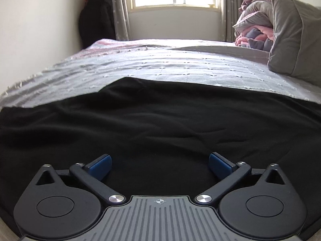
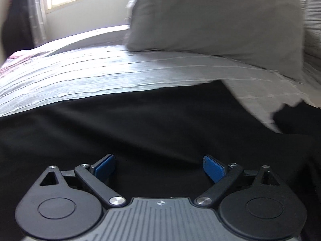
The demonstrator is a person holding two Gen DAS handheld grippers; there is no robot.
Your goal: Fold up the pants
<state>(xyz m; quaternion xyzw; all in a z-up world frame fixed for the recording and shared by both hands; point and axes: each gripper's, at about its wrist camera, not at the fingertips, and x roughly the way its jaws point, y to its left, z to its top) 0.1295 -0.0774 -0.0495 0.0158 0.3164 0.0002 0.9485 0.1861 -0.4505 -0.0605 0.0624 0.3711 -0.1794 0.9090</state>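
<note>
Pants [image 1: 160, 124] lie flat across lower frame, directly under both wide-open, empty grippers: left gripper [image 1: 160, 165], right gripper [image 2: 159, 166].

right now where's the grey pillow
The grey pillow stands at the right of the bed, just beyond the black pants' far edge; in the right wrist view it fills the upper right.
</note>
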